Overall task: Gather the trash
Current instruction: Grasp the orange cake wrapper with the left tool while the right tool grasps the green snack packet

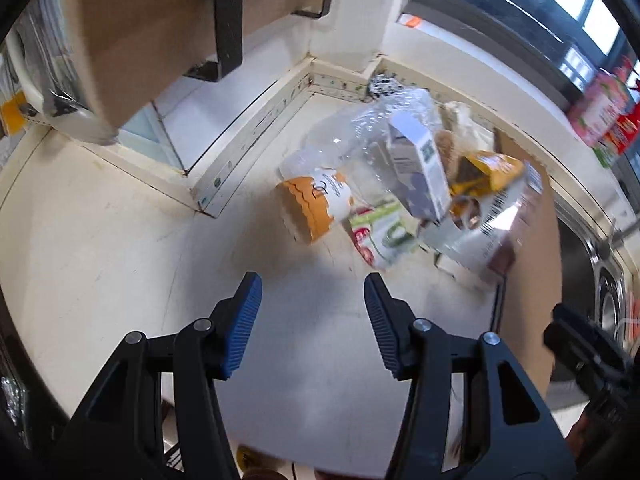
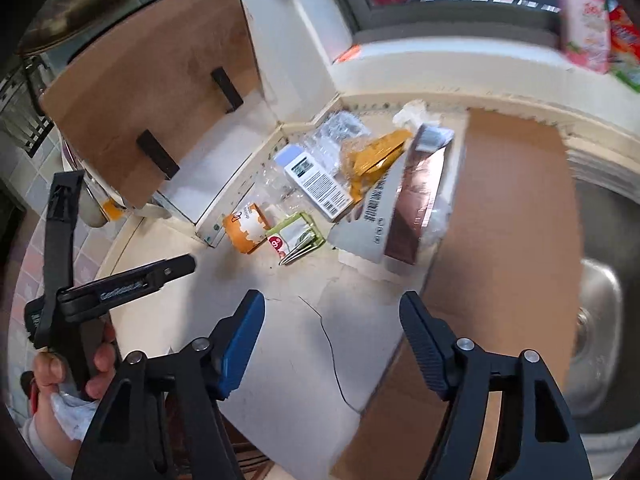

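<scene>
Both pairs of fingers, left gripper (image 1: 312,308) and right gripper (image 2: 332,332), stand apart and empty above bare worktop (image 1: 100,220). Just beyond them, in the far corner, lies the trash: an orange-and-white carton (image 1: 312,208), a green-and-red packet (image 1: 380,232), a white box (image 1: 420,168), crumpled clear plastic (image 1: 360,132). I judge it all light and crushable; the film slippery. I'd pinch the near carton across its stiff sides.
</scene>
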### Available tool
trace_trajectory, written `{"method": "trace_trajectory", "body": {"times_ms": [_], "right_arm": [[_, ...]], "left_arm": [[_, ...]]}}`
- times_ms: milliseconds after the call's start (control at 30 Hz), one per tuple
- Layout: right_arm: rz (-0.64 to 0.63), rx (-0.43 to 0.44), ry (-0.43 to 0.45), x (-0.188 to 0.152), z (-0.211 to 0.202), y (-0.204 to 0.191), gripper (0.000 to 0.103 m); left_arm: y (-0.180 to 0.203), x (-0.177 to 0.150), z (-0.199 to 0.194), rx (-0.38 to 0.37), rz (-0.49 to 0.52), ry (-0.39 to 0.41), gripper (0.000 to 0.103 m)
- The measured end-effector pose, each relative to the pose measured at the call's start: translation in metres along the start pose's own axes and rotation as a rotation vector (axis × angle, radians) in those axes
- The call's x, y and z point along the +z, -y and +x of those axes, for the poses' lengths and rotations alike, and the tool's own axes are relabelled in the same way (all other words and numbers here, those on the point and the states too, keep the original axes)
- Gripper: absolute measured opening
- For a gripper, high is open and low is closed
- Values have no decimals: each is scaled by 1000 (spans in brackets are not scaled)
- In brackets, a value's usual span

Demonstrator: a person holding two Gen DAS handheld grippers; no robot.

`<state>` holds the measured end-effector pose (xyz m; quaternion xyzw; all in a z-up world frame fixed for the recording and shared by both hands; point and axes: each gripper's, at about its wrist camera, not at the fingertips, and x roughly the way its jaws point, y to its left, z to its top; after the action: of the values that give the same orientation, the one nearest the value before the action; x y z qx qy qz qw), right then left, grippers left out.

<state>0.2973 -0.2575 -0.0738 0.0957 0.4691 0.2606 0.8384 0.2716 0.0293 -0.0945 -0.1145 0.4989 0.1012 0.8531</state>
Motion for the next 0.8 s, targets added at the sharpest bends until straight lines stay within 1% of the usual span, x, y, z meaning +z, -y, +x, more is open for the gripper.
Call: {"method": "trace_trajectory", "body": {"times_ms": [33,100,167,267,433,633,767,800], "right_arm": [[6,22,-17,5,13,3,65],[24,65,-56,12,39,7,57],[42,97,-87,13,61,5,54],[94,139,-123,18,95,7,53],[168,187,-141,23,138,0,52],[192,179,-148,31,172,-14,51],[197,166,-165,33,190,-20,41],[201,163,-171,33,196,-21,35]], "left_arm": [[0,4,9,-1,-12,-6,50],[0,6,18,-3,-25,-4,50],[0,8,25,-5,-34,7,50],[-1,11,35,-6,-46,35,50],[-7,16,47,-10,-73,52,50],[-15,16,55,-31,-99,59,49],[-17,15,58,-35,-98,70,49],[-18,16,59,-39,-101,71,49]]}}
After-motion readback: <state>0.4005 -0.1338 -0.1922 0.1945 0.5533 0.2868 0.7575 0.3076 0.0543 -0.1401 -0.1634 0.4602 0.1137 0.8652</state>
